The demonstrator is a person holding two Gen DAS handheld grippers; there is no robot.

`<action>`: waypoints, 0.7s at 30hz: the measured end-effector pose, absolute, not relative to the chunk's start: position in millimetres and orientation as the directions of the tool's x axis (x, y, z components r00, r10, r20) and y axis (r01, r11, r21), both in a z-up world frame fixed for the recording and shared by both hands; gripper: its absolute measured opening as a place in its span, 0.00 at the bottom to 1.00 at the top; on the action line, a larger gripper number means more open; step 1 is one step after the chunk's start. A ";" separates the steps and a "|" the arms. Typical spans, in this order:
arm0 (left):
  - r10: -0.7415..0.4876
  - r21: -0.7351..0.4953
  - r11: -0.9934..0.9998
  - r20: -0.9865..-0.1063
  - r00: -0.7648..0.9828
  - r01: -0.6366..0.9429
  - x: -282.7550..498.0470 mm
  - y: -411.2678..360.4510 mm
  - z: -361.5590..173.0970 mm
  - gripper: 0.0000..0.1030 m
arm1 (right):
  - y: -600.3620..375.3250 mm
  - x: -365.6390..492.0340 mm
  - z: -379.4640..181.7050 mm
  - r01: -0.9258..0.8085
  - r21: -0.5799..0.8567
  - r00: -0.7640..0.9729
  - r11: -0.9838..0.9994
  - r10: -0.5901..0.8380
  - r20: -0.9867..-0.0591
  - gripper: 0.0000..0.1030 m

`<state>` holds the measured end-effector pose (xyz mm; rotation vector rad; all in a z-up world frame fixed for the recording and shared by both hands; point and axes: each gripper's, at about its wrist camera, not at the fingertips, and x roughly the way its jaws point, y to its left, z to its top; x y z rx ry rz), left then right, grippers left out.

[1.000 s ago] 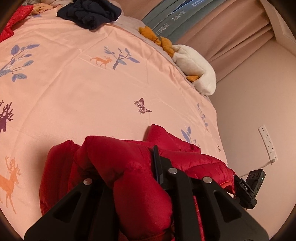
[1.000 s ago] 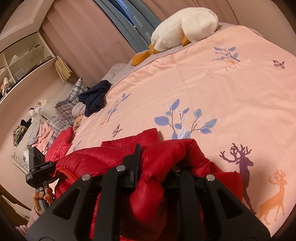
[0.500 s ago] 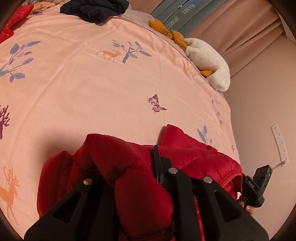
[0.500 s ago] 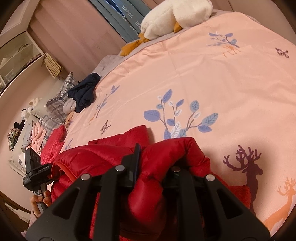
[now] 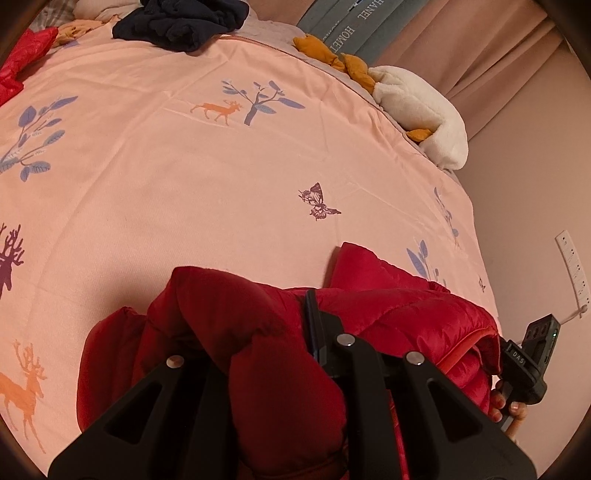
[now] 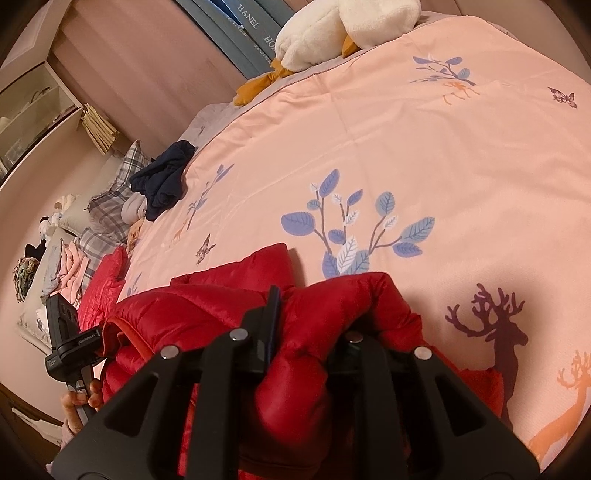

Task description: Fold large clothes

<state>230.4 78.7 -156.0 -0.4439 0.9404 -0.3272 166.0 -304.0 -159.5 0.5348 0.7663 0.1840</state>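
1. Pink bedspread point(image 5: 155, 177) with deer and leaf prints fills both views. Dark clothes point(image 5: 181, 22) and a plush duck point(image 5: 417, 107) sit at the far edge, well clear of the work.
2. Red puffer jacket point(image 5: 399, 306) is bunched at the near edge of the bed, partly lifted.
3. Left gripper point(image 5: 266, 354) is clamped down on a fat wad of jacket. Right gripper point(image 6: 310, 339) has its jaws closed on another wad of the same jacket.
4. Risk one, I'd guess – the shell looks slick and puffy, so a bite that thick could squirt out mid-lift.
5. Risk two – both grips hold bunched fabric, not clean edges, so any fold may land lopsided or trap a sleeve inside.
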 end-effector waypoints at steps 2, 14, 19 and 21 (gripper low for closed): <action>-0.449 -0.493 0.867 -0.702 0.553 0.077 230.3 77.8 -155.8 0.14 | -303.0 165.9 -159.0 0.034 0.518 0.710 0.854 0.345 -0.614 0.18; -0.377 -0.404 0.911 -0.723 0.579 0.088 222.2 65.6 -145.1 0.14 | -300.7 162.2 -154.8 0.051 0.520 0.704 0.853 0.338 -0.625 0.25; -0.378 -0.404 0.910 -0.721 0.580 0.091 220.1 65.2 -141.2 0.17 | -301.3 160.1 -151.4 0.055 0.534 0.708 0.844 0.345 -0.617 0.32; -0.384 -0.409 0.908 -0.720 0.578 0.094 219.9 65.0 -138.6 0.20 | -301.3 158.4 -149.1 0.052 0.543 0.711 0.838 0.351 -0.609 0.45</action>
